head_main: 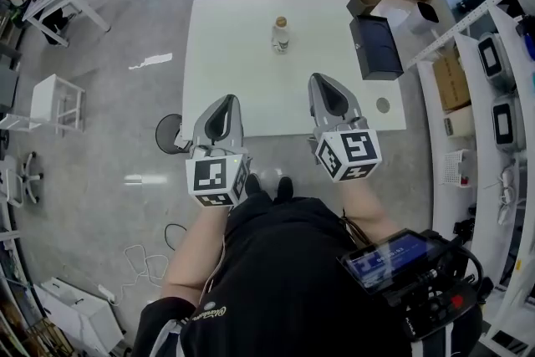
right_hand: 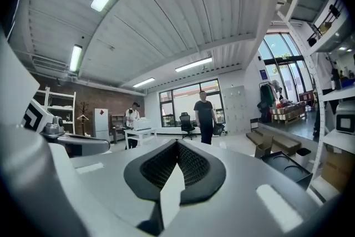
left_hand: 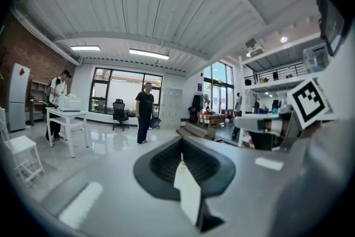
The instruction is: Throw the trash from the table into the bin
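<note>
A small clear bottle (head_main: 281, 35) with a tan cap stands upright on the white table (head_main: 234, 21), toward its far middle. My left gripper (head_main: 225, 99) is over the table's near edge, left of centre, jaws together with nothing between them. My right gripper (head_main: 323, 79) is beside it, a little further in, also shut and empty. In the left gripper view my left gripper (left_hand: 181, 157) points level across the room. In the right gripper view my right gripper (right_hand: 177, 145) does the same. A black bin (head_main: 426, 11) stands on the floor past the table's far right corner.
A black tray (head_main: 375, 46) and an open cardboard box (head_main: 365, 0) sit at the table's far right. A small grey disc (head_main: 383, 105) lies near the right front corner. A dark round object (head_main: 170, 132) is on the floor at the left front corner. A person (right_hand: 205, 116) stands beyond the table.
</note>
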{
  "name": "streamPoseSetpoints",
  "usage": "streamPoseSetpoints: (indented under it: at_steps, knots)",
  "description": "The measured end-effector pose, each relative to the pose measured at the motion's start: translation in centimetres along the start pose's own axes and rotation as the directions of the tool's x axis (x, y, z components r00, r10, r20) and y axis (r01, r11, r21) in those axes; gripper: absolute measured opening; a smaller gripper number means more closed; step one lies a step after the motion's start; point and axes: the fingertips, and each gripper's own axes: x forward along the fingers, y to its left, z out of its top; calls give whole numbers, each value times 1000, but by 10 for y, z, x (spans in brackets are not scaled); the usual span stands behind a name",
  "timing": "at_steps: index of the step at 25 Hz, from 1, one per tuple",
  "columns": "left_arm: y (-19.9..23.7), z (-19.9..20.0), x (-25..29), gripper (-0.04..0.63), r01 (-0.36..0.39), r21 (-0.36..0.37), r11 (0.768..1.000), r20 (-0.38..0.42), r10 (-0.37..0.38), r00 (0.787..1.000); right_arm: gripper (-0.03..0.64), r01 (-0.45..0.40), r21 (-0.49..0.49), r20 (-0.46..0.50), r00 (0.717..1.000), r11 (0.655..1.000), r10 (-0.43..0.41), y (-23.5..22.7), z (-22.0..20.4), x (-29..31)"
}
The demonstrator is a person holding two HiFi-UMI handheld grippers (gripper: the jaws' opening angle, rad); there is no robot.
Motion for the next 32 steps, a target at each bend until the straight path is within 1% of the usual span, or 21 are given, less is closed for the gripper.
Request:
streamPoseSetpoints:
  at_steps: [4,10,17,20,24,27,30,32]
  knots:
    - [6,-1,18,9,30,-6,1000,-1,-30,1000,0,21,2,-15,1000,1000,-21,1,-6,14]
    - [20,3,39,9,43,-2,999,-10,-43,999,0,44,15,-40,998,999,-44,-3,-12,32]
    - [32,-7,59,9,55,-25,998,-37,-56,998,0,34,36,-73,997,999,-31,3,-28,57]
    - [35,-15,68,9,57,-36,998,-58,-59,997,0,39,49,-97,995,998,-34,-1,-39,68]
    - [39,-35,85,9,65,-55,996,-106,-70,992,0,60,88,-143,989,994,-47,-14,-61,89]
    - [42,-45,94,9,59,-66,996,-132,-67,989,2,74,98,-177,983,992,-55,-25,-79,109]
    - [44,-50,101,9,59,-72,996,-142,-69,987,68,75,91,-209,976,993,-55,-36,-97,132]
    - [47,-54,107,9,60,-71,996,-149,-70,986,118,83,56,-226,972,995,-68,-45,-107,152]
